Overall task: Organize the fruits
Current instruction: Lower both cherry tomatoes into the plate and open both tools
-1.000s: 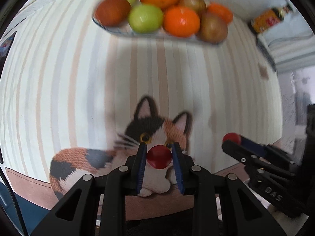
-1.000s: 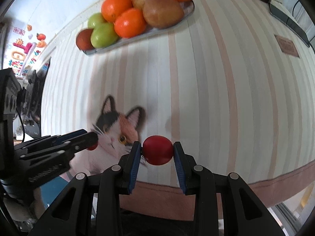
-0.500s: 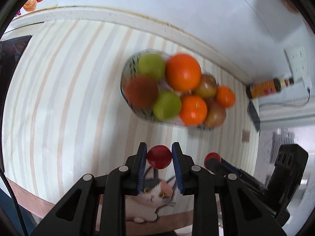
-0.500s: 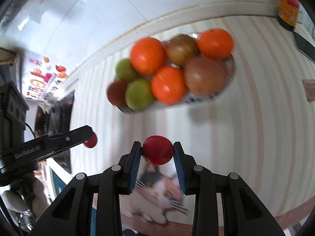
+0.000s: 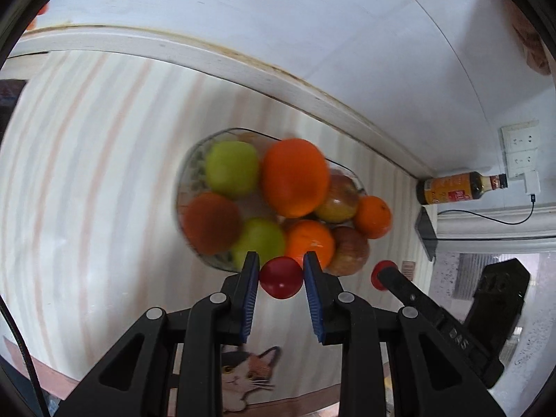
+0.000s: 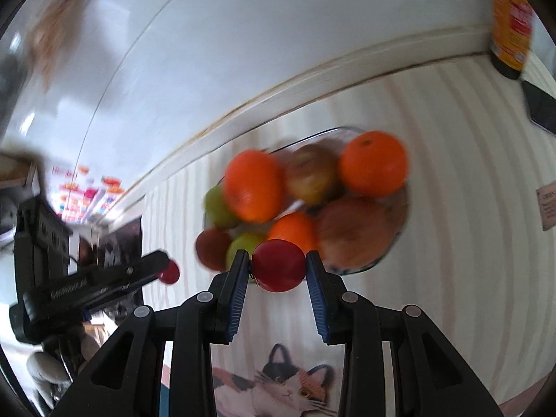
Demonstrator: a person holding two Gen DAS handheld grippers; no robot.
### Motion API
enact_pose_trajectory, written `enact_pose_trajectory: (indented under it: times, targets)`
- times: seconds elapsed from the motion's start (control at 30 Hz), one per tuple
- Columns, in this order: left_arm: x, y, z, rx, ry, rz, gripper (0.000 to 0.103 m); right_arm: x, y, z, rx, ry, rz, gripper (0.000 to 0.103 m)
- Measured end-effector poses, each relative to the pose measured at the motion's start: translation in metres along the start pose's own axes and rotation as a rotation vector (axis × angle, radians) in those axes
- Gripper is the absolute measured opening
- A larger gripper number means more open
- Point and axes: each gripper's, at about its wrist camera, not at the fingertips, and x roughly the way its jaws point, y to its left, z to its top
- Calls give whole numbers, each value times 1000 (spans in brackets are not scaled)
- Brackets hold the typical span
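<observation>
My left gripper [image 5: 280, 278] is shut on a small red fruit [image 5: 280, 277] and holds it in the air just in front of a glass fruit dish [image 5: 189, 173]. My right gripper [image 6: 278, 266] is shut on another small red fruit [image 6: 278, 264], also raised near the dish [image 6: 399, 239]. The dish holds oranges [image 5: 295, 177], green apples [image 5: 231, 168] and brownish-red apples [image 5: 347, 250], several in all. The right gripper shows in the left wrist view [image 5: 382, 274]; the left gripper shows in the right wrist view [image 6: 166, 271].
The table has a striped cloth with a cat picture [image 6: 288, 389] near its front edge. A sauce bottle [image 5: 458, 187] stands at the back right by the wall, beside a dark flat object [image 5: 425, 231]. A wall socket [image 5: 519, 153] is above it.
Both grippers have risen and moved forward over the table toward the fruit dish, each still holding its red fruit. The dish now sits much closer below the fingertips.
</observation>
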Motion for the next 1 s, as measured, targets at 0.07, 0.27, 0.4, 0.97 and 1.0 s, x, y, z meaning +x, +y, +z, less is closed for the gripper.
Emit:
enact_pose_trajectory:
  times: [0.07,0.27,0.4,0.97,1.0]
  targets:
    - [9,-12,1,10,16,-17,23,-2,-17,6,39,-6,0,36]
    - [34,-35,2,38,61,-31,23,2,-52,14,125,-8,-1,36]
    - [40,-33,-4,37,93,-35,23,9,-45,5,102,20,26,36]
    - [46,5,26,-75,117,-8,23,63,16,21,-39,109,61,36]
    - [47,6,25,-75,121,-9,23,64,18,22,-51,113,55,36]
